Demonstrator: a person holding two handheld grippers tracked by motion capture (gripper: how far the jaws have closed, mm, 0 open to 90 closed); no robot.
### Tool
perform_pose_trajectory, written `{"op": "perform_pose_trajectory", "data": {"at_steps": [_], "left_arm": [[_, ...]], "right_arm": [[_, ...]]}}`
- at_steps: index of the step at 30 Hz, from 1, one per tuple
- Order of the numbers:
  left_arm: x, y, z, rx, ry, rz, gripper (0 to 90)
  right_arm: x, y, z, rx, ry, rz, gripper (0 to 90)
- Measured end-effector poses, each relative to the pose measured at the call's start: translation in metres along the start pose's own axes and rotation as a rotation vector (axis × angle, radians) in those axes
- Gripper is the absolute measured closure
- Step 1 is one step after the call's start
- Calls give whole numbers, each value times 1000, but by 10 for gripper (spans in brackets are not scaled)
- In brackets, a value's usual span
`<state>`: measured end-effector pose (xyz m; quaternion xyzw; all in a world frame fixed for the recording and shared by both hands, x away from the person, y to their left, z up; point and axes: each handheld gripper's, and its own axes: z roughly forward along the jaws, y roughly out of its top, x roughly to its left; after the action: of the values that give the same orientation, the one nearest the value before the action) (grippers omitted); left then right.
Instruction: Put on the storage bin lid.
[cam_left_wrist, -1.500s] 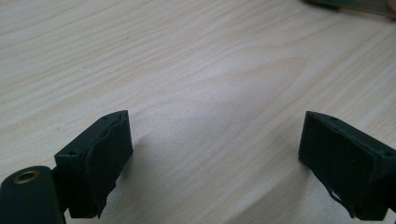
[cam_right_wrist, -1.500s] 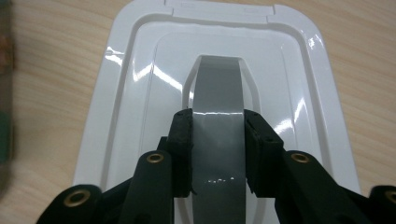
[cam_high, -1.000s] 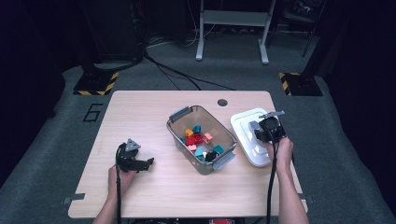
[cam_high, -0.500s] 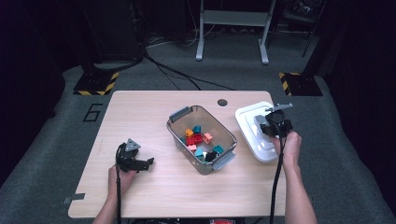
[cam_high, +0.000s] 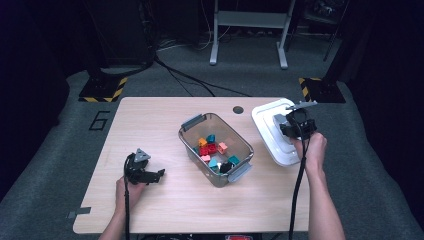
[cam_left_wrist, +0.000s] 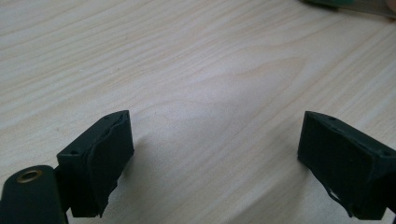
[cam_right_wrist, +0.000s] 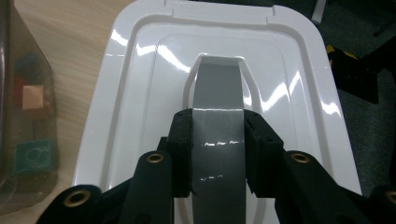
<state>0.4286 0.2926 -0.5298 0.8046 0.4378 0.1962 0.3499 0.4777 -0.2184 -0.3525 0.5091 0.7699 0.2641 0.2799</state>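
Right gripper view: the right gripper (cam_right_wrist: 218, 154) clamps the grey handle (cam_right_wrist: 218, 93) of the white lid (cam_right_wrist: 140, 84). Left gripper (cam_left_wrist: 215, 158) rests wide apart, holding nothing, over the wooden table (cam_left_wrist: 187, 60).

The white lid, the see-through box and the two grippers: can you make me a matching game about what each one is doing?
Things:
1. white lid
2. clear box
3. left gripper
4. right gripper

States:
A. jaws open over bare table
B. holds coloured blocks
C. gripped by its grey handle
D. jaws shut on a handle

Pairs: 1-C, 2-B, 3-A, 4-D
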Motion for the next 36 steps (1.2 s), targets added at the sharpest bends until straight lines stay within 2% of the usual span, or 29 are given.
{"op": "perform_pose_trajectory", "data": {"at_steps": [9,18,30,32,33,34,35,36], "left_arm": [[0,0,0,0,0,0,104],[0,0,0,0,0,0,104],[0,0,0,1,-2,-1,104],[0,0,0,1,-2,-1,104],[0,0,0,1,-2,-1,104],[0,0,0,0,-1,0,104],[0,0,0,1,-1,0,104],[0,0,0,0,-1,0,104]], "right_arm": [[9,15,-14,-28,19,3,674],[27,25,-15,-36,49,-5,674],[63,40,-12,-46,143,-16,673],[75,44,-11,-42,163,-31,673],[75,44,-11,-42,163,-31,673],[82,46,-10,-42,177,-44,673],[82,46,-10,-42,177,-44,673],[90,49,-9,-38,188,-58,673]]}}
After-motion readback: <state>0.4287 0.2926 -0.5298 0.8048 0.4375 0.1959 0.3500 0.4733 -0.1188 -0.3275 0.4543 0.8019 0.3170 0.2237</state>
